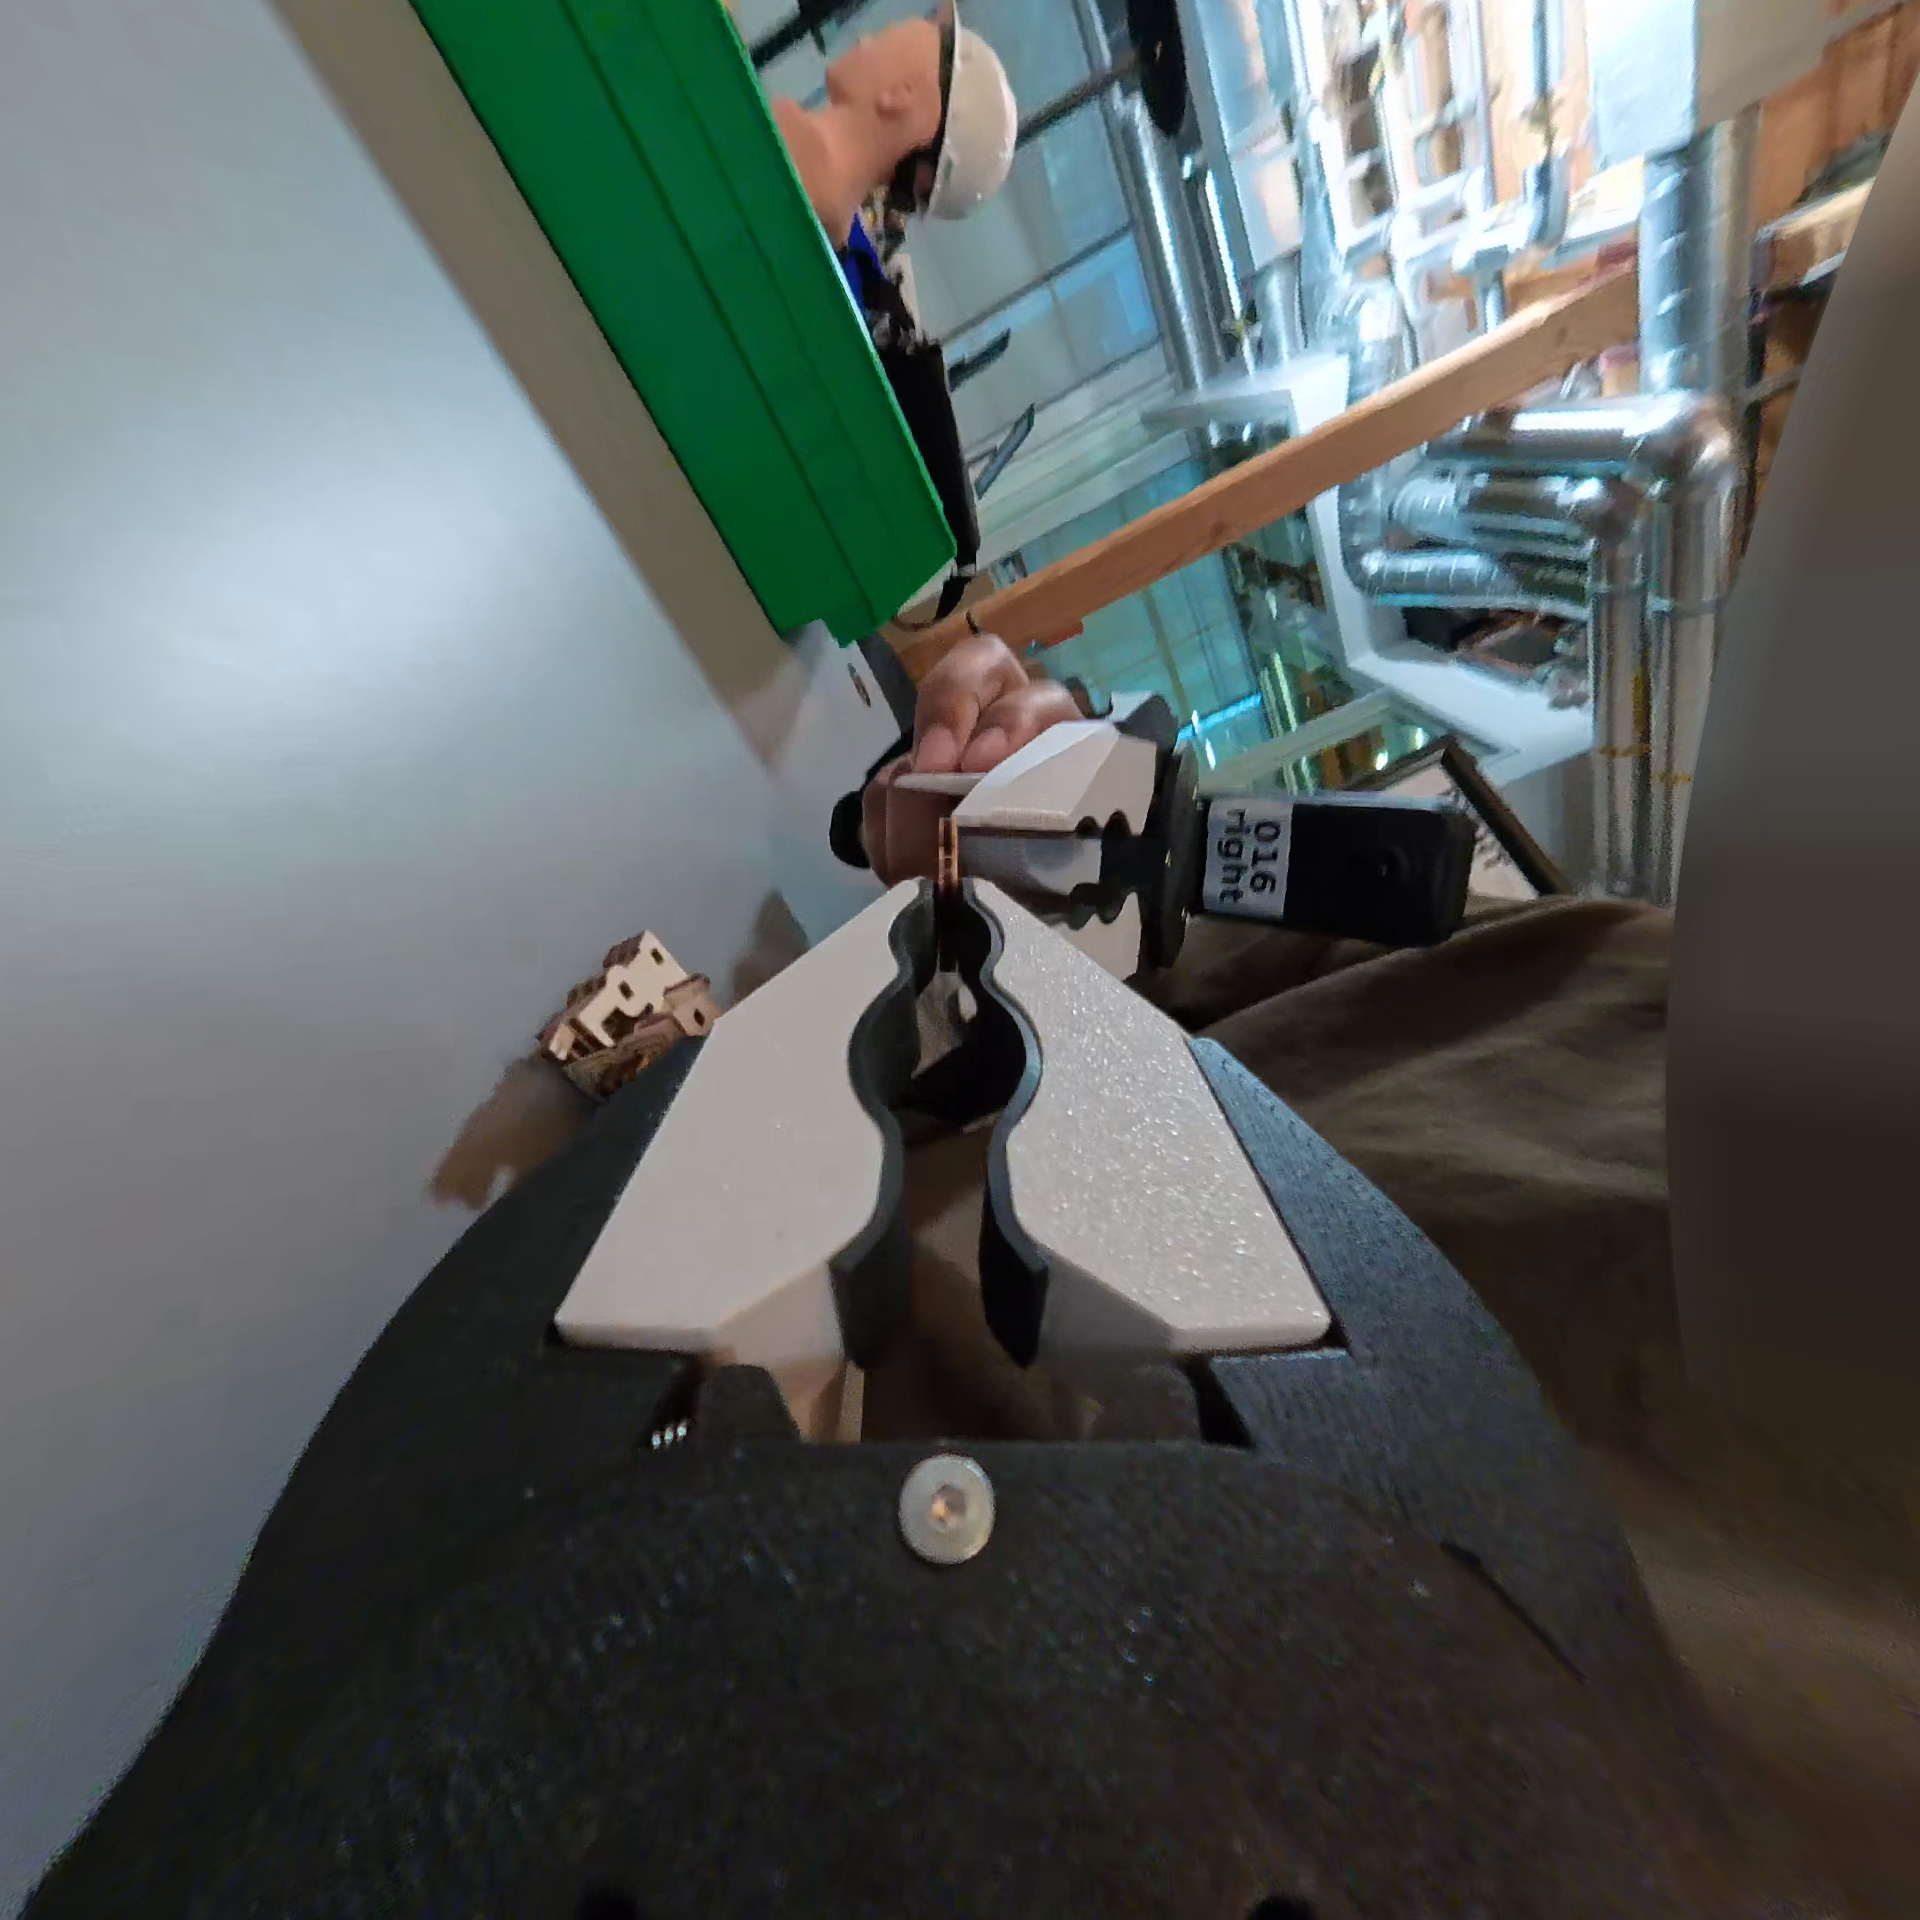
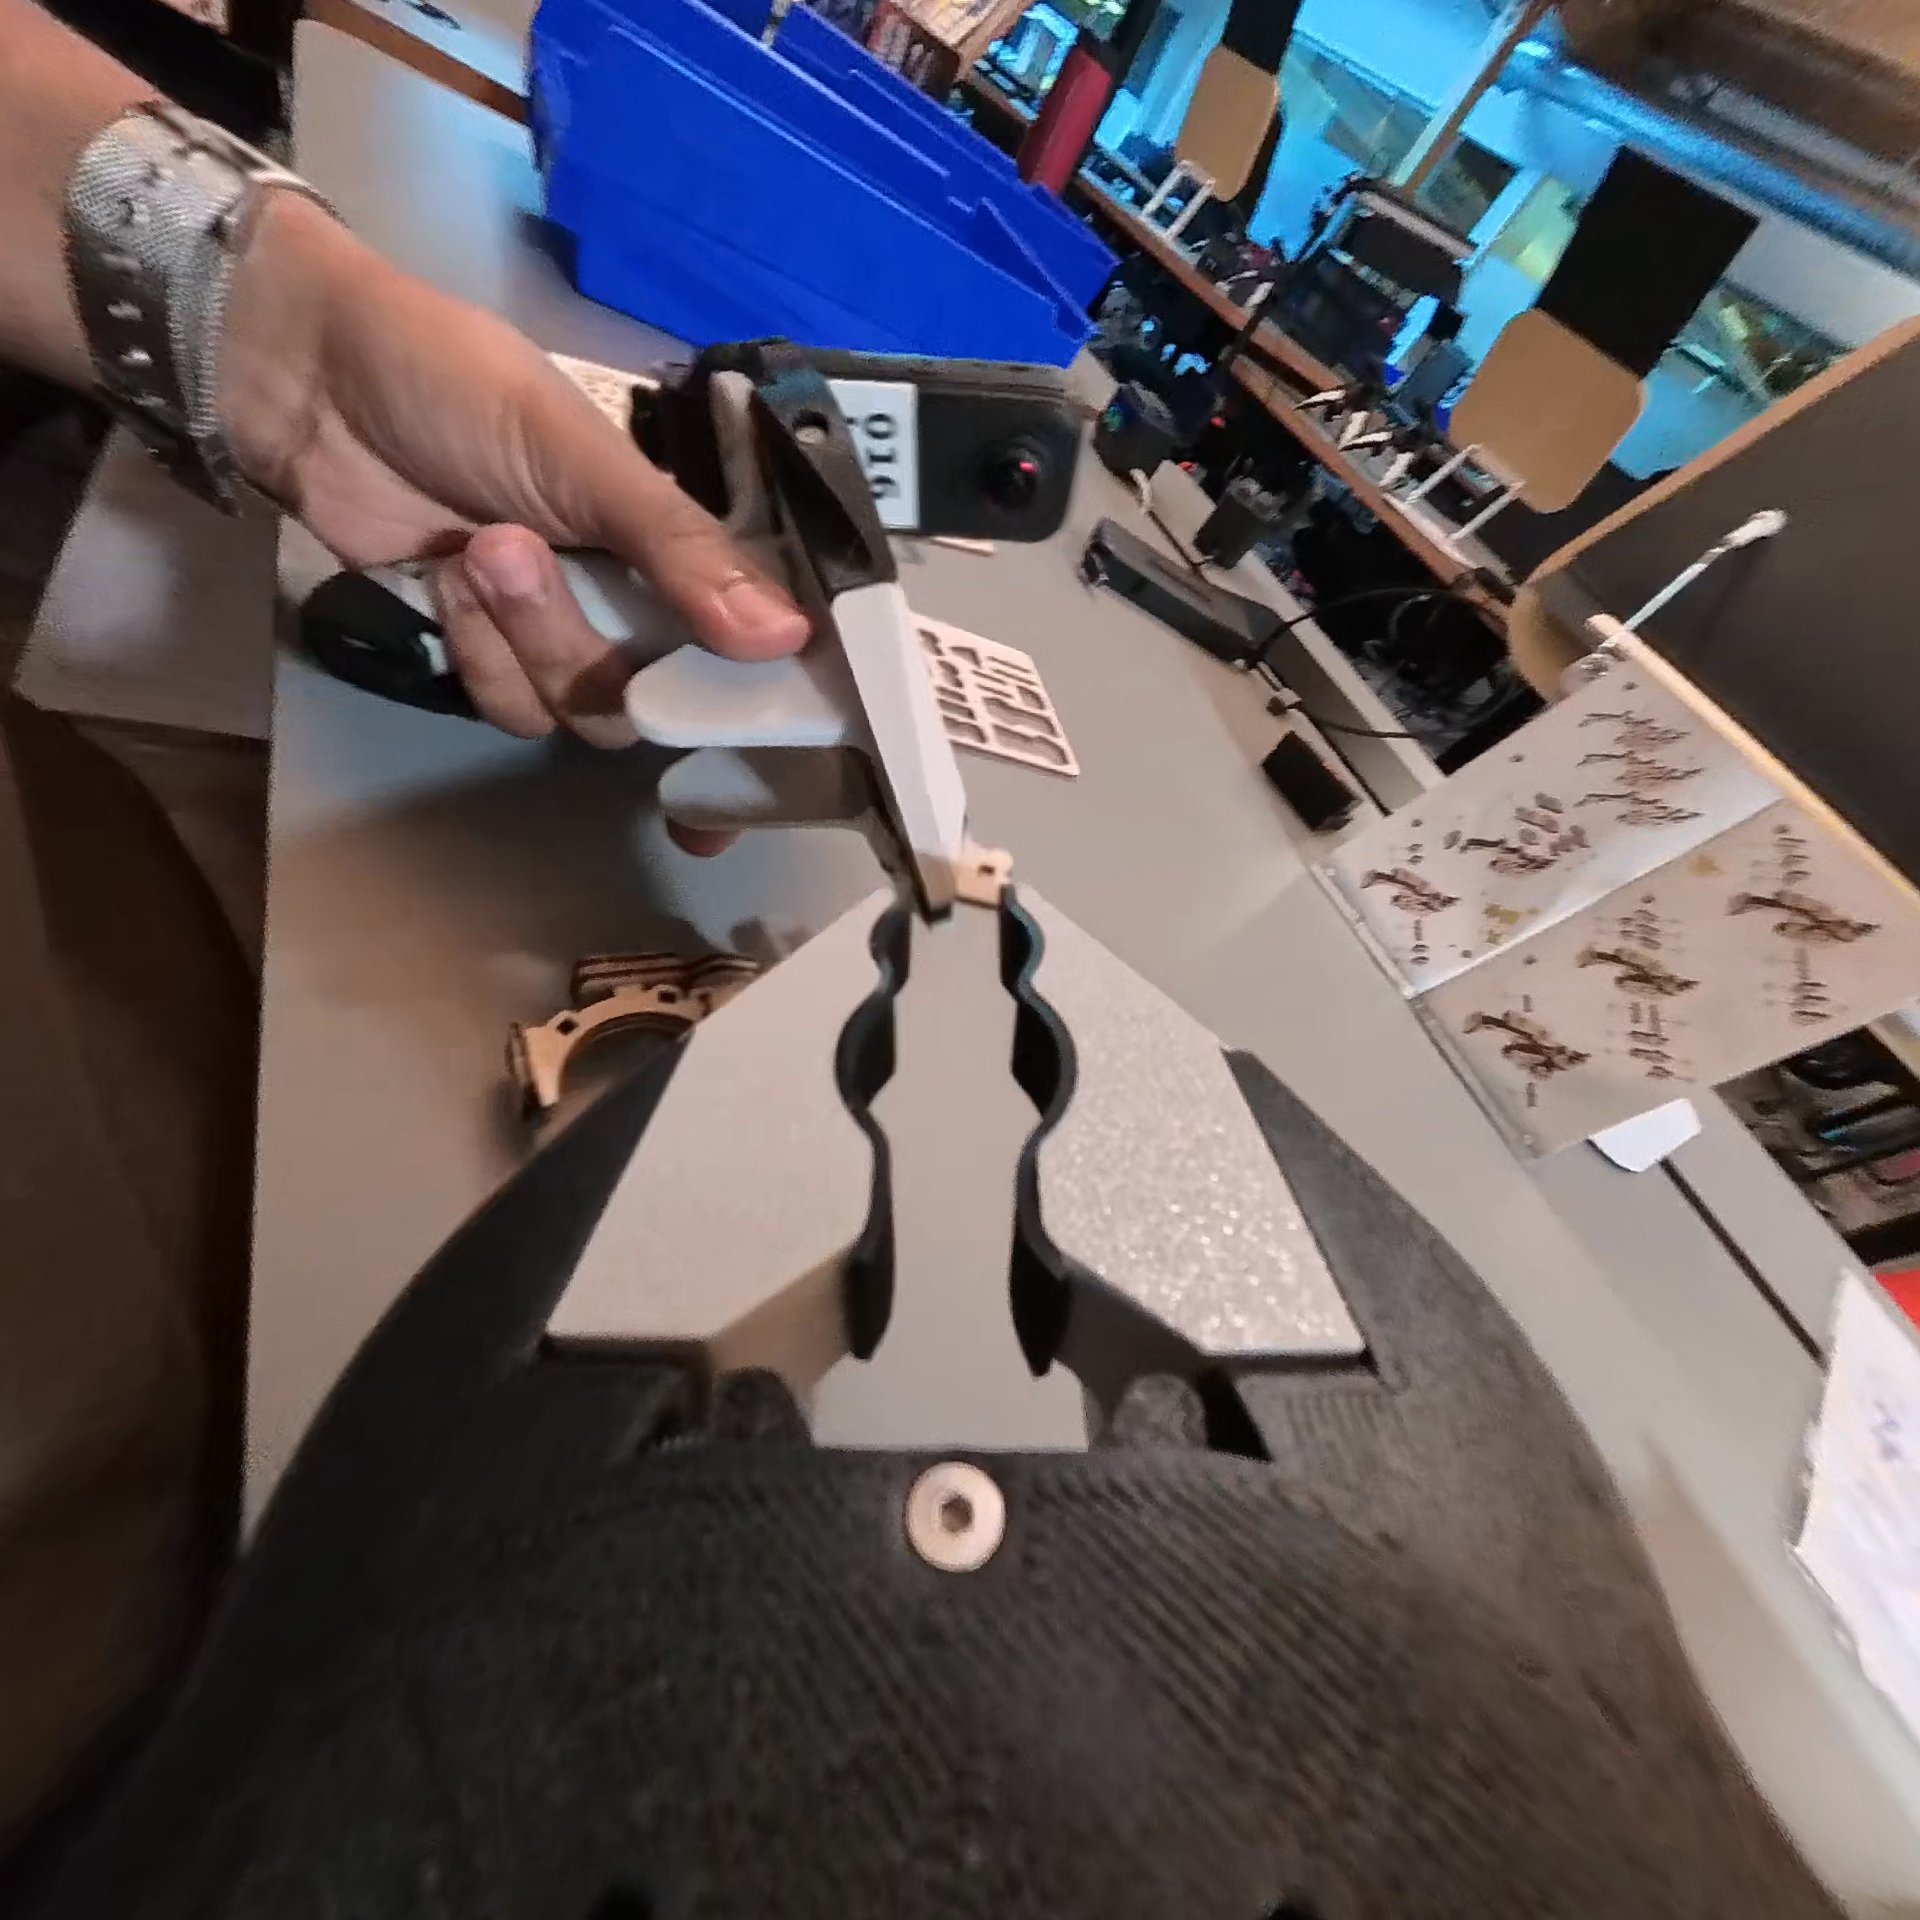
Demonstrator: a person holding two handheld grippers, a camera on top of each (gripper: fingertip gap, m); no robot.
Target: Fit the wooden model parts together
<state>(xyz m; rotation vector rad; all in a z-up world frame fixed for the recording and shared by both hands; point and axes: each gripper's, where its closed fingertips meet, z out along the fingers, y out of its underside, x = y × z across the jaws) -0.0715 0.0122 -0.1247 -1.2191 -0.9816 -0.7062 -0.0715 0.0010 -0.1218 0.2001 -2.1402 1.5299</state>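
Note:
My left gripper [image 1: 943, 896] is shut on a small thin wooden piece [image 1: 948, 847], held in the air above the table edge. In the right wrist view the left gripper [image 2: 933, 891] comes in from the upper left, held by a hand, with the piece [image 2: 984, 875] sticking out of its tips. My right gripper [image 2: 951, 912] is open, its tips either side of the piece and the left gripper's tip; the right fingertip [image 2: 1010, 906] looks to touch the piece. It also shows in the left wrist view [image 1: 961, 831]. A part-built wooden model [image 1: 629, 1013] stands on the grey table [image 1: 260, 623].
Curved wooden parts [image 2: 613, 1013] and a cut-out wooden sheet [image 2: 992, 701] lie on the table [image 2: 1195, 831]. Blue bins [image 2: 790, 208] stand at the back, printed sheets [image 2: 1621, 914] lie at the right. A green bin [image 1: 707, 312] stands at the table's far side. Brown trousers [image 1: 1455, 1091] are beside it. Both grippers' tips are close together, under 4 cm apart.

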